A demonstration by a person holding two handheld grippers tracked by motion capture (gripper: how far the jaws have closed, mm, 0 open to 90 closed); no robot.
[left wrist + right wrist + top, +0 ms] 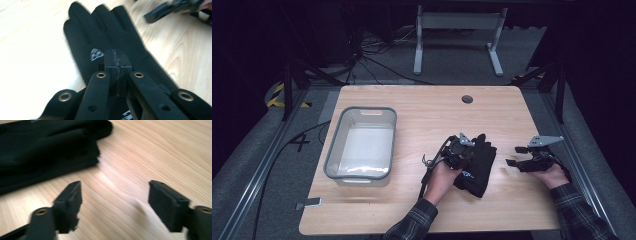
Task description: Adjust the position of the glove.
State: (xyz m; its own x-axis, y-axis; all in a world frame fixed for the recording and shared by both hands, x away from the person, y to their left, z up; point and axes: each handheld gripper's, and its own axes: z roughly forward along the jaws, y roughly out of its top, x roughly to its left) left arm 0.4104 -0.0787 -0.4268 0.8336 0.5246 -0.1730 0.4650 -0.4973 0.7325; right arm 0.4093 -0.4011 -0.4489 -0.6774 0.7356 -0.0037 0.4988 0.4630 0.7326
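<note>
A pair of black gloves (480,170) lies on the wooden table (422,115), right of centre, fingers pointing away from me. My left gripper (471,151) rests over the cuff end, held in a hand. In the left gripper view its jaws (116,58) stand pressed together above the gloves (100,30), beside a white logo (96,53); no fabric shows between the pads. My right gripper (515,155) sits to the right of the gloves, open. In the right gripper view its jaws (115,202) gape over bare wood, with the gloves (37,150) at the upper left.
A grey plastic tub (362,110) stands on the left half of the table. A round cable hole (467,99) sits near the far edge. A small metal piece (309,203) lies at the front left corner. A desk frame (457,35) stands beyond the table.
</note>
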